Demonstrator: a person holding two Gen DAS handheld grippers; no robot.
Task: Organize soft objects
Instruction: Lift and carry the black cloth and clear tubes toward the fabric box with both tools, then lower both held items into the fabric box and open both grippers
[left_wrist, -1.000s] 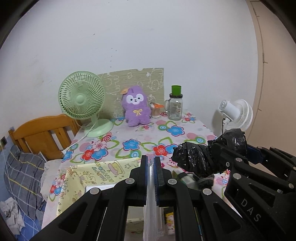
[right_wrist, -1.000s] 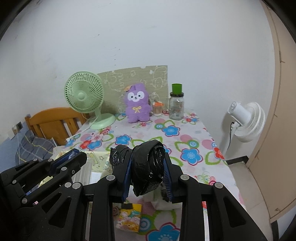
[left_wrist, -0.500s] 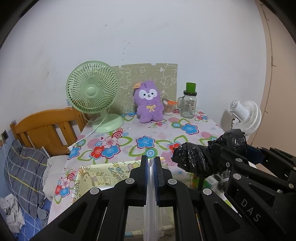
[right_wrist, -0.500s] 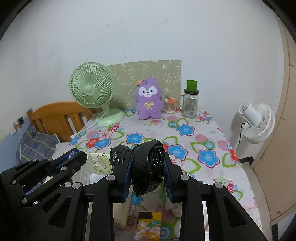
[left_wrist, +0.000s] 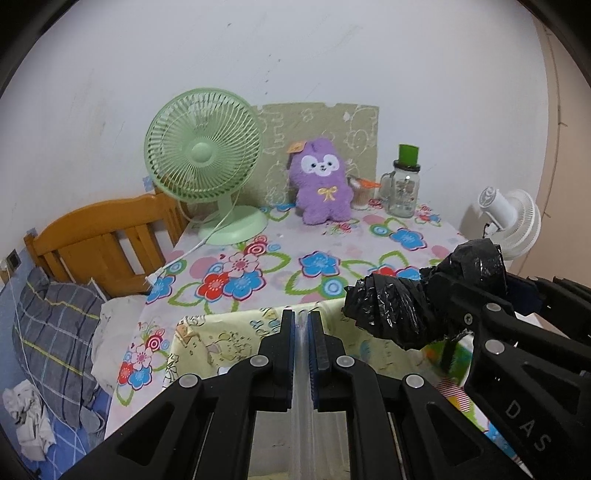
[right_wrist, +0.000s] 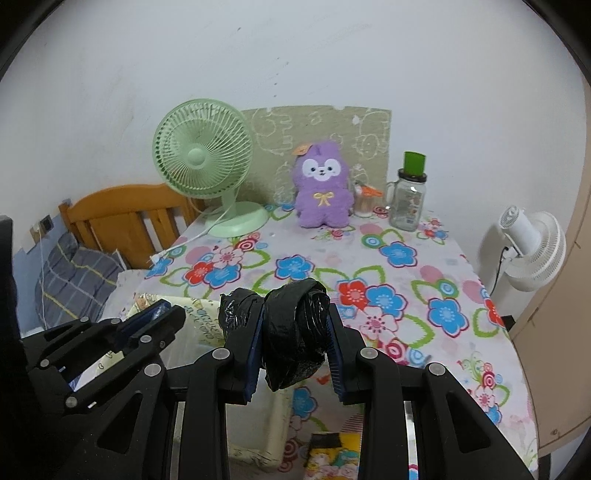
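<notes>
The right gripper (right_wrist: 295, 328) is squeezed onto a crumpled black plastic bag (right_wrist: 291, 332). The bag bulges out above and below the blue pads, and a bit sticks out on the left side. The left gripper (left_wrist: 302, 350) is almost fully closed. It pinches a thin, clear plastic sheet (left_wrist: 302, 413) that hangs down between its fingers.

Both grippers are held up over the near edge of the table (right_wrist: 436, 266), which has a flowery cloth. Just under them lies a pale yellow cartoon cloth (left_wrist: 221, 336).

The black bag looks very light and squishy. It is shiny, so it may be slippery. It will crush and change shape when pressed. A good place to hold it is the thick bunched middle, not a loose corner. The clear sheet looks floppy and thin, so it could slide out easily.

At the back of the table sits a purple plush toy (right_wrist: 322, 186), soft too. Beside it are a green fan (right_wrist: 205, 155) and a glass jar with a green lid (right_wrist: 409, 201).
</notes>
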